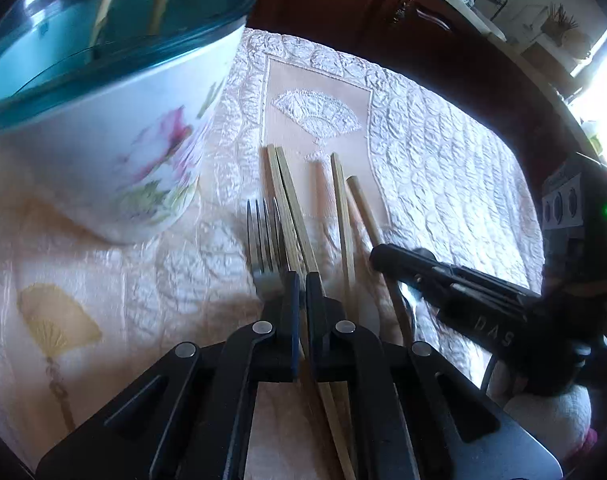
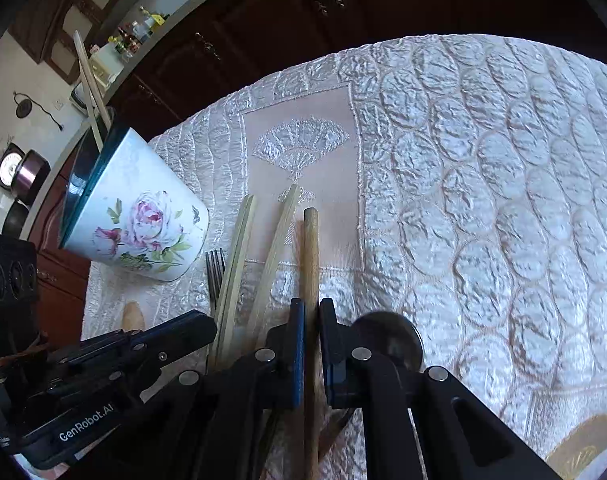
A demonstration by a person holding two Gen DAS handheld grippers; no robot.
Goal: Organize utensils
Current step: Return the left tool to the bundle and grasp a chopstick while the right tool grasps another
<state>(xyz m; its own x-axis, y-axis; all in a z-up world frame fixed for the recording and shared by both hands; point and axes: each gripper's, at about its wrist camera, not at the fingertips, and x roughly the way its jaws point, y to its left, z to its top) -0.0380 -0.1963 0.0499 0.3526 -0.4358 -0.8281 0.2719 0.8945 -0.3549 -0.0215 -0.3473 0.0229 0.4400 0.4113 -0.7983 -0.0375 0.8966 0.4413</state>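
A flowered white cup (image 1: pixel 115 152) with a teal rim stands at the left and holds two chopsticks (image 2: pixel 89 88). On the quilted cloth lie a fork (image 1: pixel 263 236), a flat bamboo chopstick pair (image 1: pixel 289 200), a single bamboo chopstick (image 1: pixel 343 208) and a round wooden stick (image 2: pixel 310 256). My left gripper (image 1: pixel 301 280) is shut on the bamboo pair, with the fork just to its left. My right gripper (image 2: pixel 311 308) is shut on the round wooden stick. A metal spoon bowl (image 2: pixel 389 336) shows behind its right finger. The grippers sit side by side: the left gripper (image 2: pixel 207 326), the right gripper (image 1: pixel 377 258).
The cream quilted tablecloth (image 2: pixel 483 200) stretches far to the right in the right wrist view. The table's far edge meets dark wooden cabinets (image 2: pixel 303 20). The cup (image 2: pixel 139 216) stands close to the left of the utensils. A counter with bottles (image 2: pixel 135 36) lies beyond.
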